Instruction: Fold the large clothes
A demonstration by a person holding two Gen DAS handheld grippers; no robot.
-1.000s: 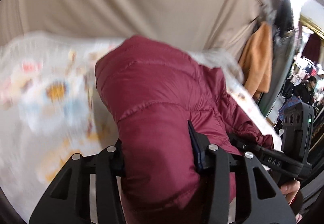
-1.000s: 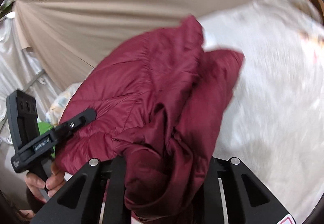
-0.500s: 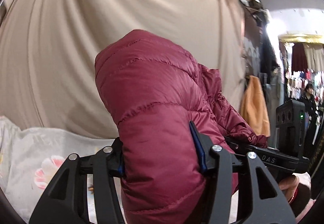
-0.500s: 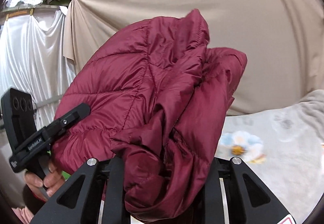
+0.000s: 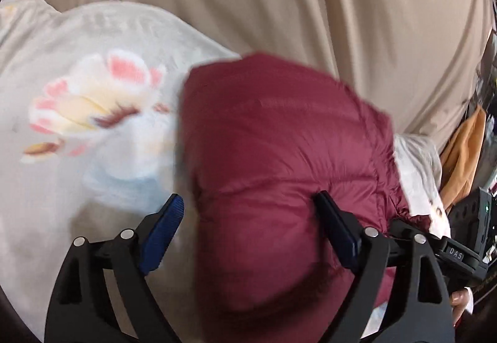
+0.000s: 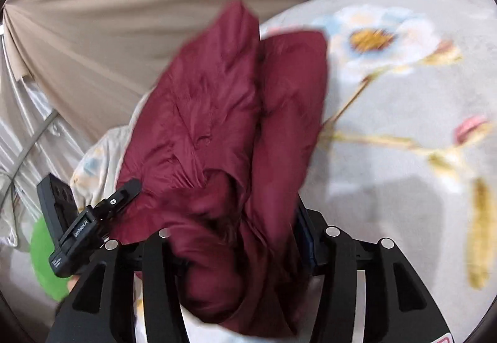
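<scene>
Maroon puffer jacket (image 5: pixel 279 163) bunched on floral blanket (image 5: pixel 77 88) | left gripper (image 5: pixel 248 215) jaws just opening, left pad clear of jacket | right gripper (image 6: pixel 236 237) just opening, jacket between, grip unclear

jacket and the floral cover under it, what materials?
Jacket: looks like thin, slightly glossy woven synthetic over puffy fill; stitched quilt lines and soft bulges suggest down or polyester padding. Cover: seems a matte, soft, fleece-like printed fabric; no sheen, but motion blur hides the weave, so not certain.
</scene>
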